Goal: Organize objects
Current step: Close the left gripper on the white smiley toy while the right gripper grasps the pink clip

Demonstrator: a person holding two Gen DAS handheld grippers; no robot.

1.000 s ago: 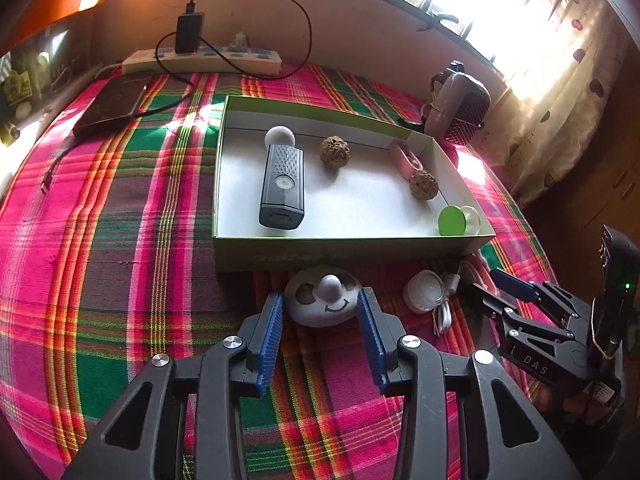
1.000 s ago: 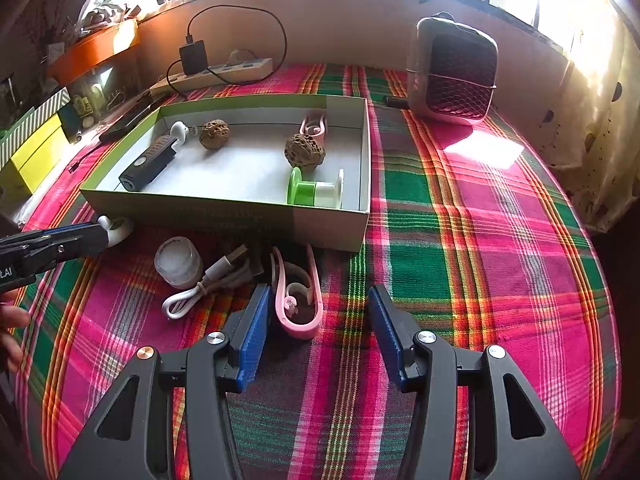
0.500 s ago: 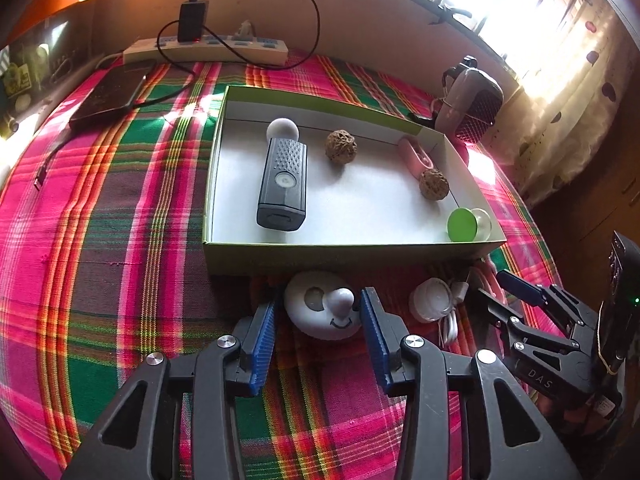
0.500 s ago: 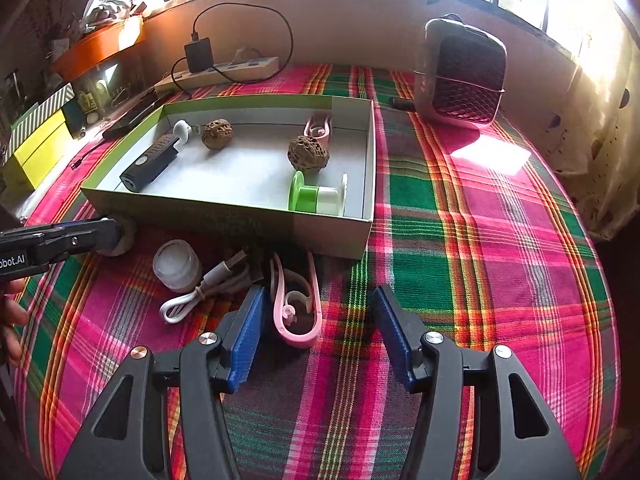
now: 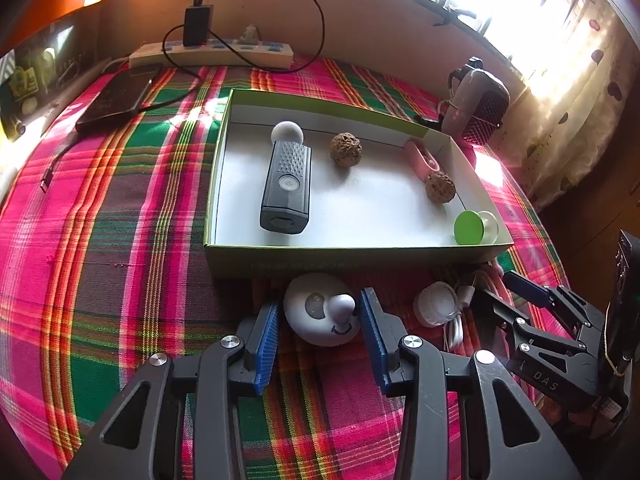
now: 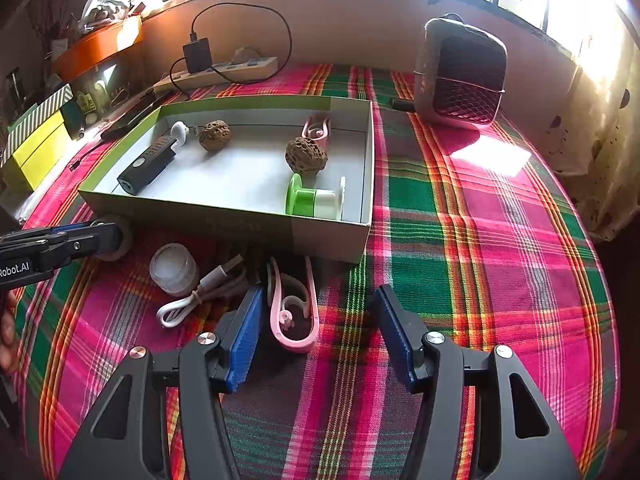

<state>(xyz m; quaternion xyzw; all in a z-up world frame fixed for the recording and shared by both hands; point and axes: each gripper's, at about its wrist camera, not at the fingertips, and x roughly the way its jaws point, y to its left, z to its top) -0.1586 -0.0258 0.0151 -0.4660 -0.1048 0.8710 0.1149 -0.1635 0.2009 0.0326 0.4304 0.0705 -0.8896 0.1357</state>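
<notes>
In the left wrist view, my left gripper (image 5: 320,308) stands open around a white smiley-face toy (image 5: 316,320) that lies on the plaid cloth just in front of the green box (image 5: 352,258). My right gripper (image 6: 320,300) is open; a pink clip (image 6: 294,316) lies between its pads, close to the left one. A small white jar (image 6: 174,268) and a white USB cable (image 6: 200,300) lie between the two grippers. Inside the box are a black device (image 5: 286,184), two walnuts (image 5: 346,149), another pink clip (image 5: 420,156) and a green-and-white spool (image 6: 316,200).
A power strip with a charger (image 5: 216,50) and a dark phone (image 5: 116,100) lie behind the box. A small heater (image 6: 460,76) stands at the back right. Yellow boxes (image 6: 36,148) sit off the left edge. A hand (image 6: 6,332) shows at the far left.
The right jaws have widened a little around the pink clip. The white toy sits slightly deeper between the left pads. Neither hand has shifted much.
</notes>
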